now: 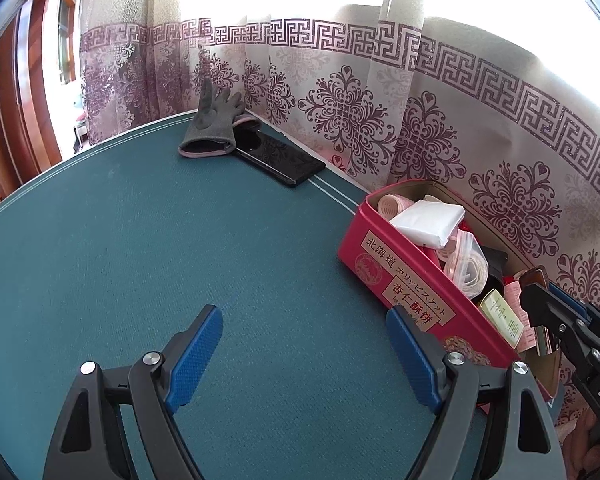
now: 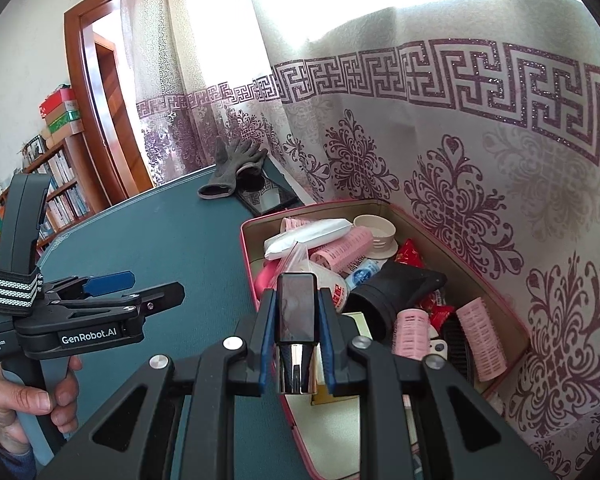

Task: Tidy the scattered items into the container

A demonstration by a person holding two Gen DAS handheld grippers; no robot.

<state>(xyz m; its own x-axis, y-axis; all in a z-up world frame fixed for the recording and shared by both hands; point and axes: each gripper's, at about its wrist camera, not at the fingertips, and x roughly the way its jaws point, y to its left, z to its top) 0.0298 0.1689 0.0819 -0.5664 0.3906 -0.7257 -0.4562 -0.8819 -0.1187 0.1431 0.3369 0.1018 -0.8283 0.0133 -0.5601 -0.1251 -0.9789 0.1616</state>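
Note:
A red tin box [image 1: 384,256] stands at the table's right edge by the curtain, and it shows in the right wrist view too [image 2: 247,248]. It holds pink hair rollers [image 2: 410,330], a white packet [image 2: 300,236] and several other items. My right gripper [image 2: 296,300] is shut on a dark lipstick tube with a shiny metal base [image 2: 296,320], held above the near end of the box. My left gripper [image 1: 304,328] is open and empty over the green table, left of the box. A grey glove [image 1: 214,128] lies partly on a black phone [image 1: 284,160] at the far corner.
The green table top [image 1: 140,240] is bounded on the right by a patterned curtain [image 1: 440,140]. A bookshelf [image 2: 56,184] and a wooden door frame [image 2: 96,100] stand beyond the far left edge.

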